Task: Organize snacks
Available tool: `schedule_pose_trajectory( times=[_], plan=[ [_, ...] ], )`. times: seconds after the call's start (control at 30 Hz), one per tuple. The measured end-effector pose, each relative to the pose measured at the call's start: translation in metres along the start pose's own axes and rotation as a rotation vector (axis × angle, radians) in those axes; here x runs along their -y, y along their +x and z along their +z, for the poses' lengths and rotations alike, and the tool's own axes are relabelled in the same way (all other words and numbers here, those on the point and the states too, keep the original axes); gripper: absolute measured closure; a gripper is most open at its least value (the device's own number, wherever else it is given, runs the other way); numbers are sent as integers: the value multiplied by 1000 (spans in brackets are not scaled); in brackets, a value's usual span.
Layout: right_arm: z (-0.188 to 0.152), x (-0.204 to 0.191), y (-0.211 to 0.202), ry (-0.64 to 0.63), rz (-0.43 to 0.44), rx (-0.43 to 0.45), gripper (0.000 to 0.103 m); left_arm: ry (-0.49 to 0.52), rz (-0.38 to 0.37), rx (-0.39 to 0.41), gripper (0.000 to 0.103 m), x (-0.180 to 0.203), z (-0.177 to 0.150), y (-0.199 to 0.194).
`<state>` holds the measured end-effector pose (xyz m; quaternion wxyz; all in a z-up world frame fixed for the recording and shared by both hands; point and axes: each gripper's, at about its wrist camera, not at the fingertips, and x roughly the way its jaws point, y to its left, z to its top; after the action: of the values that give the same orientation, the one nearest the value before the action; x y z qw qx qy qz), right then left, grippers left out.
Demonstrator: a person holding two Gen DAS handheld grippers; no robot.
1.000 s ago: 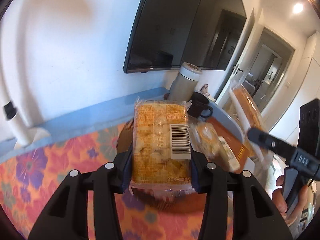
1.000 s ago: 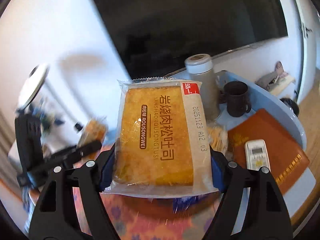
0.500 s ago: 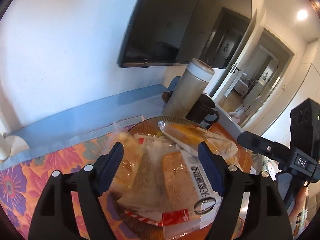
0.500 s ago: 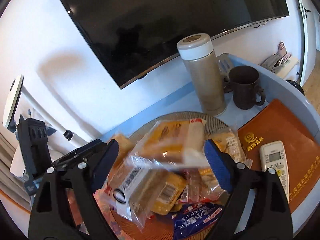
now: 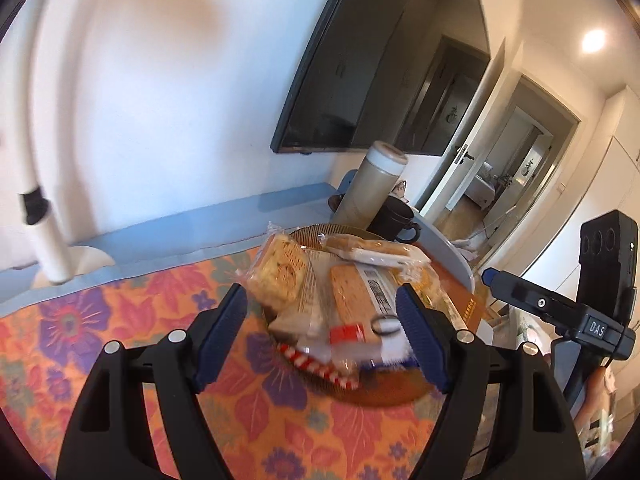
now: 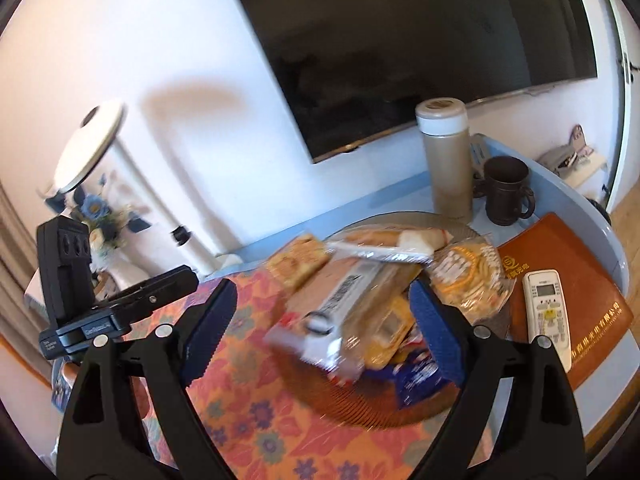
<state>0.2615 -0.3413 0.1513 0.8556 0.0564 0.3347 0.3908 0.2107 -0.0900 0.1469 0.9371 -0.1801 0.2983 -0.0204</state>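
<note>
Both grippers stand with jaws apart and nothing between the pads, above a round woven tray [image 6: 384,408] heaped with wrapped snacks. The left gripper [image 5: 322,338] frames the pile from the near side: a pale yellow cake packet [image 5: 280,276] leans at about eleven o'clock of the heap, a long toast packet [image 5: 370,250] lies across the far edge at one o'clock, and a barcode-labelled bread packet [image 5: 358,296] sits in the middle. The right gripper [image 6: 320,332] looks down on the same heap, with a bag of round crackers [image 6: 468,280] at three o'clock, spilling over the tray's rim, and a blue-printed packet [image 6: 416,376] at five o'clock. Beyond the tray at twelve o'clock stand a tall flask [image 6: 446,164] and a dark mug [image 6: 506,190]; a white remote [image 6: 548,314] lies on an orange folder [image 6: 576,248] to the right, all on a table with a floral cloth [image 5: 120,344]. The drop-off step appears complete, as each tool's jaws have just been opening and neither holds a packet. The next move looks like pulling clear, then either fetching more snacks or tidying the cracker bag; that would call for a low, level grip on the crinkly wrapper without knocking the loosely stacked packets off.
</note>
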Motion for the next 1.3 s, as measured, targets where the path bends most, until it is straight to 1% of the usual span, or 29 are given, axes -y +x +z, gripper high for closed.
schedule_pose_trajectory(
  times=[0.1, 0.17, 0.23, 0.27, 0.4, 0.47, 0.5, 0.53, 0.6, 0.63, 0.67, 0.7, 0.73, 0.8, 0.9, 0.97, 1.0, 1.03, 1.1, 1.23, 1.3],
  plan=[
    [-12, -21, -16, -22, 10, 13, 14, 3, 2, 33, 27, 9, -8, -32],
    [-24, -40, -26, -57, -8, 29, 12, 1, 1, 68, 26, 16, -17, -60],
    [-37, -58, -30, -97, -14, 37, 10, -3, 28, 93, 17, 21, -31, -84],
    [-44, -67, -30, -116, -15, 40, 10, -1, 57, 103, 17, 23, -40, -95],
    [-77, -100, -21, -193, 10, 22, 10, -15, 214, 124, 17, 16, -79, -131],
    [-97, -117, -8, -232, 20, 1, 10, -45, 328, 137, 13, 7, -108, -148],
    [-106, -125, -1, -254, 21, -8, 8, -67, 399, 144, 11, 0, -124, -156],
    [-116, -134, 9, -280, 19, -15, 5, -88, 444, 145, 10, -7, -136, -160],
    [-134, -146, 27, -316, 2, -7, 3, -140, 527, 129, 10, -26, -163, -162],
    [-144, -151, 39, -334, -15, -8, 3, -154, 561, 119, 10, -35, -171, -160],
    [-152, -154, 53, -338, -26, -21, 3, -166, 616, 104, 10, -44, -183, -155],
    [-159, -155, 66, -330, -24, -40, 3, -175, 646, 95, 10, -52, -190, -153],
    [-165, -155, 77, -319, -19, -64, 3, -191, 693, 87, 10, -63, -200, -147],
    [-173, -155, 93, -308, -23, -103, 3, -195, 759, 87, 10, -74, -214, -137],
    [-188, -158, 113, -342, -65, -126, 3, -194, 786, 69, 10, -85, -225, -128],
    [-192, -159, 117, -355, -74, -144, 3, -193, 808, 67, 9, -86, -227, -126],
    [-193, -160, 116, -359, -75, -143, 3, -186, 810, 79, 5, -86, -227, -127],
    [-193, -160, 115, -360, -77, -135, 3, -176, 819, 93, 5, -84, -227, -127],
    [-196, -159, 118, -357, -84, -144, 3, -171, 842, 75, 5, -85, -228, -121],
    [-196, -158, 120, -352, -86, -147, 3, -133, 850, 57, 5, -78, -229, -117],
    [-196, -158, 119, -355, -80, -146, 3, -136, 846, 49, 5, -79, -229, -116]
  ],
)
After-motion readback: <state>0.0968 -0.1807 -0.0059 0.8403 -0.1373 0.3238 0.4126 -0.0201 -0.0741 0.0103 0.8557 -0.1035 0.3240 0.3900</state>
